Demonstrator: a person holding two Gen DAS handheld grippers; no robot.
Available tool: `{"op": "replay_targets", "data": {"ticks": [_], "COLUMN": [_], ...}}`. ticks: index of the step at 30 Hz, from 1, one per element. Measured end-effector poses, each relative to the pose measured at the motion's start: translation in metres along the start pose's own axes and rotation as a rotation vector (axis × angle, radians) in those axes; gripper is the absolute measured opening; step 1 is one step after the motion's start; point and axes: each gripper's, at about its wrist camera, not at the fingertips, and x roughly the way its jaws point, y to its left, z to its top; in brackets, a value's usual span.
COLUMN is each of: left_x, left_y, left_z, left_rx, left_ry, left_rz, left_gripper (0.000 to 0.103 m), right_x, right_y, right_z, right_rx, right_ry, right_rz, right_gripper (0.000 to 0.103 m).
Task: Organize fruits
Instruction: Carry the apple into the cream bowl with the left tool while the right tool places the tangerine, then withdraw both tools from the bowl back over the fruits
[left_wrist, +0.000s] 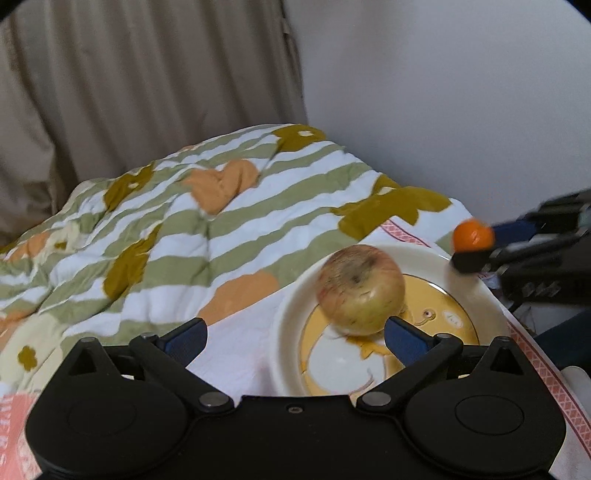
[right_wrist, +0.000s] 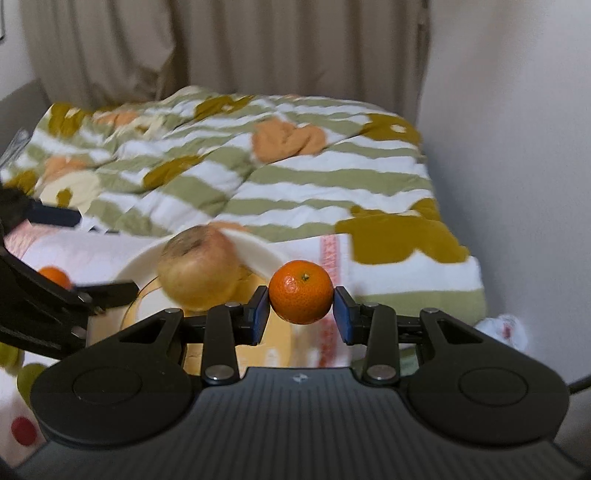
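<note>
A yellow-red apple (left_wrist: 360, 290) (right_wrist: 199, 267) sits on a cream plate with a yellow picture (left_wrist: 290, 325) (right_wrist: 255, 247). My left gripper (left_wrist: 297, 332) is open wide, with nothing between its blue pads. The apple lies just beyond the left gripper's right fingertip (left_wrist: 402, 334). My right gripper (right_wrist: 301, 314) is shut on a small tangerine (right_wrist: 301, 291) and holds it in the air over the plate's right edge. The left wrist view shows the held tangerine (left_wrist: 473, 234) and the right gripper (left_wrist: 476, 245) at the far right. The right wrist view has the left gripper (right_wrist: 85, 251) at its left edge.
The plate rests on a white cloth with a red patterned border (left_wrist: 546, 365), spread on a bed. A green-striped quilt (left_wrist: 184, 229) is bunched up behind it, before a curtain and a white wall. A second tangerine (right_wrist: 55, 277) and green fruits (right_wrist: 29, 373) lie at the left.
</note>
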Motion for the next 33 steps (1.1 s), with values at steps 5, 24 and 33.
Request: {"op": "replay_targets", "data": {"ticks": [5,24,33], "left_x": [-0.02,-0.072,-0.127], "left_y": [0.013,0.018,0.004], "left_z": [-0.01,-0.033,-0.043], "left_rx": [-0.058,-0.183,-0.223], "left_ry": [-0.009,-0.045,-0.114], "left_rz": [0.034,0.069,0.09], "left_gripper": [0.103,0.103,0.103], "right_x": [0.024,-0.003,-0.068], "right_y": [0.021,0.043,0.038], "right_z": [-0.009,-0.023,-0.022], "right_rx": [-0.073,-0.184,-0.097], "right_ry": [0.036,-0.054,-0.079], "right_rz": [0.022,-0.021,-0.038], "right_gripper": [0.053,0.103,0.103]}}
